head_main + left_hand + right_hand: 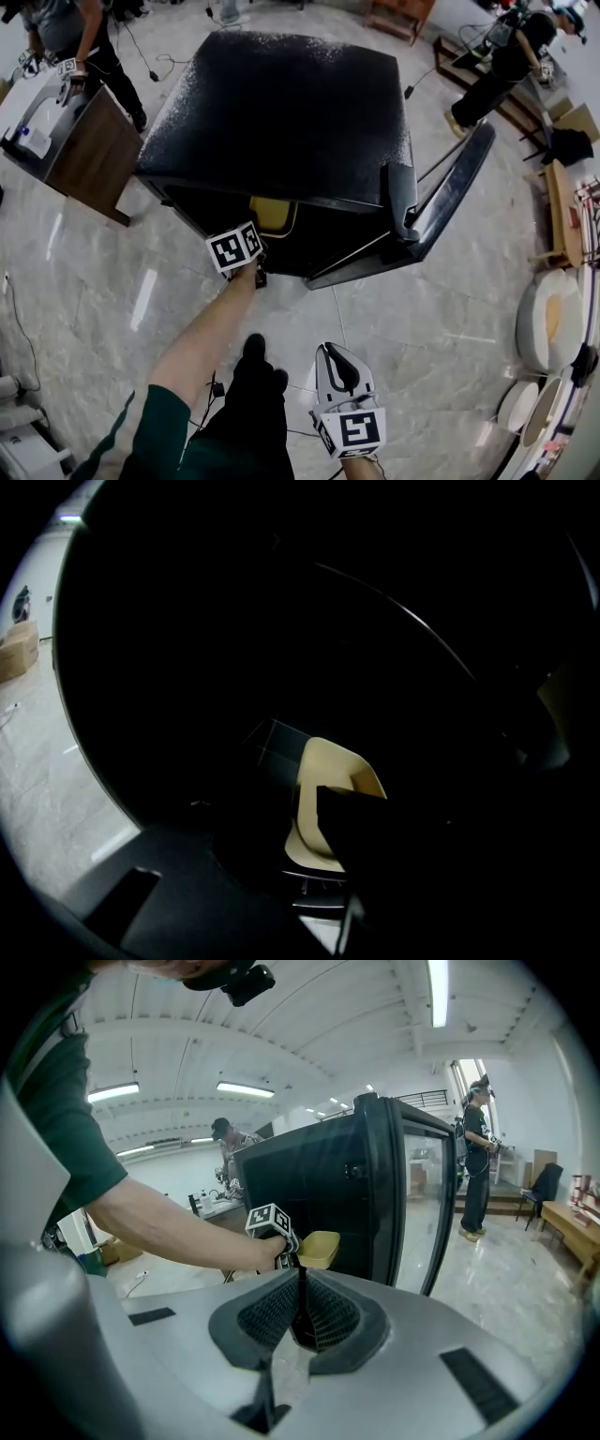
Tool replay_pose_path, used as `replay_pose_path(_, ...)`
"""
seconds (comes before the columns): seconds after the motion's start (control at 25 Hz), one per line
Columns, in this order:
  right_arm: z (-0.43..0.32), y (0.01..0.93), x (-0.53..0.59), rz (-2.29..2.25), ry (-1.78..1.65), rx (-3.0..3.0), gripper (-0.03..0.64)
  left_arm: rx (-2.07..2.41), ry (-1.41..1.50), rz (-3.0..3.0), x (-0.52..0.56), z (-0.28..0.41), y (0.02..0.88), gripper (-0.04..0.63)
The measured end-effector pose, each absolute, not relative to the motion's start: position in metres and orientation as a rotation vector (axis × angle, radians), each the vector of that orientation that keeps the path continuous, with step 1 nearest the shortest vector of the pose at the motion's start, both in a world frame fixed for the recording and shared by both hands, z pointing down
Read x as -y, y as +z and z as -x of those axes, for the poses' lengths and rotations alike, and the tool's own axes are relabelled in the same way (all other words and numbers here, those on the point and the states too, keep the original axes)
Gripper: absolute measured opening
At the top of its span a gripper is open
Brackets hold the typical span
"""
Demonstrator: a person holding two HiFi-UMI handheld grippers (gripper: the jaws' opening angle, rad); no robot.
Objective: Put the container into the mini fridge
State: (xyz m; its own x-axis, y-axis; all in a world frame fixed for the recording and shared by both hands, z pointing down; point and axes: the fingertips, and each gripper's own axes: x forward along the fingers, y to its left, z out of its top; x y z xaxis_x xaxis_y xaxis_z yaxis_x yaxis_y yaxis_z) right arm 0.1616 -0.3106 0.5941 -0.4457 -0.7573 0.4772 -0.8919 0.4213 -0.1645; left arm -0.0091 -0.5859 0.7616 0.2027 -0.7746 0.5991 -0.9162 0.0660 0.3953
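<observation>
A black mini fridge [281, 103] stands on the floor, its glass door [450, 197] swung open to the right. My left gripper [261, 234] reaches into the opening, shut on a pale yellow container [272, 214]. In the left gripper view the container [328, 771] sits in the dark interior, partly hidden by a dark jaw. The right gripper view shows the container [319, 1246] at the fridge [309, 1194] mouth, beside the door [422, 1204]. My right gripper [336, 354] hangs low and apart from the fridge, its pads [314, 1312] pressed together with nothing between them.
A wooden desk [84, 141] with a person [75, 37] stands at the back left. Another person [511, 56] bends over at the back right. A wooden bench [562, 216] and round cushions [548, 319] line the right side. Cables lie on the marble floor [422, 337].
</observation>
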Motion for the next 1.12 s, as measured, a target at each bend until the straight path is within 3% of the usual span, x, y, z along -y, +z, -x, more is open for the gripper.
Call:
replay_pose_path(0.32,-0.146,0.582,0.292,-1.385,0.556,2.387,0.035,1.650,0.272,-1.797,0.543,0.022,0.729,0.092)
replay_pose_path(0.44,-0.147,0.572,0.288,-1.421,0.508,2.400,0.035,1.664,0.359,-1.886,0.520,0.023,0.708,0.026)
replay_pose_path(0.88,-0.147,0.541,0.270,-1.557,0.495,2.453,0.037,1.435,0.579,-2.291,0.416,0.001,0.641,0.012)
replay_pose_path(1.12,-0.145,0.533,0.255,-1.554,0.508,2.453,0.037,1.366,0.552,-2.380,0.357,-0.012,0.596,0.012)
